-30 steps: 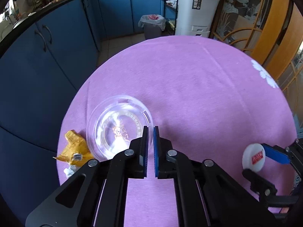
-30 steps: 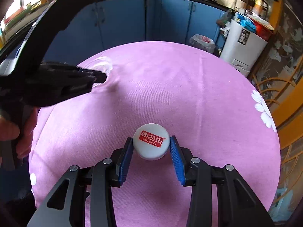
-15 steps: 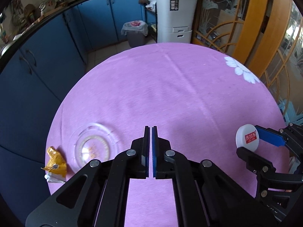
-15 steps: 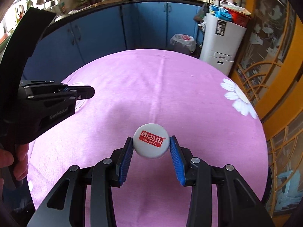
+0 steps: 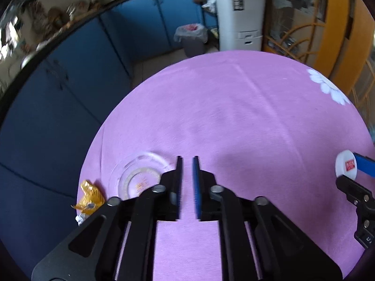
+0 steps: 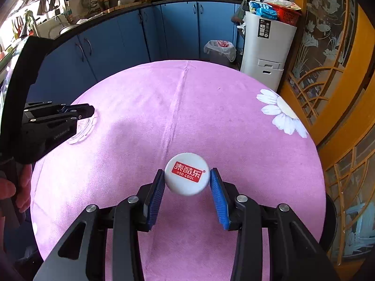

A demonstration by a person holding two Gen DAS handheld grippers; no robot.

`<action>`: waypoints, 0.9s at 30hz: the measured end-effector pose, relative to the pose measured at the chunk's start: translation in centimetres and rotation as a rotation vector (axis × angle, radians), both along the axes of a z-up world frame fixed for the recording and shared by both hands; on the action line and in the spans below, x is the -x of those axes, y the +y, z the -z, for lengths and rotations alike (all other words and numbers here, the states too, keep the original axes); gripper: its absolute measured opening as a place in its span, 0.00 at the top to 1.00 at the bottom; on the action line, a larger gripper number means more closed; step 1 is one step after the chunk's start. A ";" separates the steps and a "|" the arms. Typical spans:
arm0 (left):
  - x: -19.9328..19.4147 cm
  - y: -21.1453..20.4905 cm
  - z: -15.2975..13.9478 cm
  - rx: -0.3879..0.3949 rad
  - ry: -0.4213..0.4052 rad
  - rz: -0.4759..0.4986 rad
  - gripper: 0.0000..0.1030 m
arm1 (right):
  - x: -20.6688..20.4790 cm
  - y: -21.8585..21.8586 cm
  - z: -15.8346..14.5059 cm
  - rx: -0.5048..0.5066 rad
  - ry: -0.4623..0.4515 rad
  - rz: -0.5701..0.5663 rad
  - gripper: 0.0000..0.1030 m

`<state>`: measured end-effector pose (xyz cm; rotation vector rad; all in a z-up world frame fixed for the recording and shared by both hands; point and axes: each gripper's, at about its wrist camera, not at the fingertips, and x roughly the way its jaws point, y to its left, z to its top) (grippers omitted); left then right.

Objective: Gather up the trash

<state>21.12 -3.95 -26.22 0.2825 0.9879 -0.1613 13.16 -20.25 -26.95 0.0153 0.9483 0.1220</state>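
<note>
My right gripper (image 6: 186, 181) is shut on a white round cap with a red label (image 6: 186, 173) and holds it above the purple tablecloth (image 6: 187, 107). The cap also shows in the left wrist view (image 5: 346, 167). My left gripper (image 5: 186, 164) is slightly open and empty, above the table. A clear plastic lid (image 5: 138, 178) lies flat on the cloth just left of its fingers. A crumpled orange wrapper (image 5: 90, 196) and a small white scrap (image 5: 80, 217) lie at the table's left edge.
A lined trash bin (image 6: 220, 49) stands on the floor beyond the table, next to a white cabinet (image 6: 267, 46). Blue kitchen cupboards (image 6: 117, 44) run behind. An orange lattice door (image 6: 328, 70) is on the right.
My left gripper's fingers have parted slightly and it has swung back toward the clear lid. The right gripper still holds the cap, little moved.
</note>
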 end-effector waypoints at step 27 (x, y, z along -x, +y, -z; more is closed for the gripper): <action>-1.4 3.4 2.2 0.146 0.094 0.004 0.87 | -1.4 2.7 -0.2 0.026 0.001 -0.021 0.62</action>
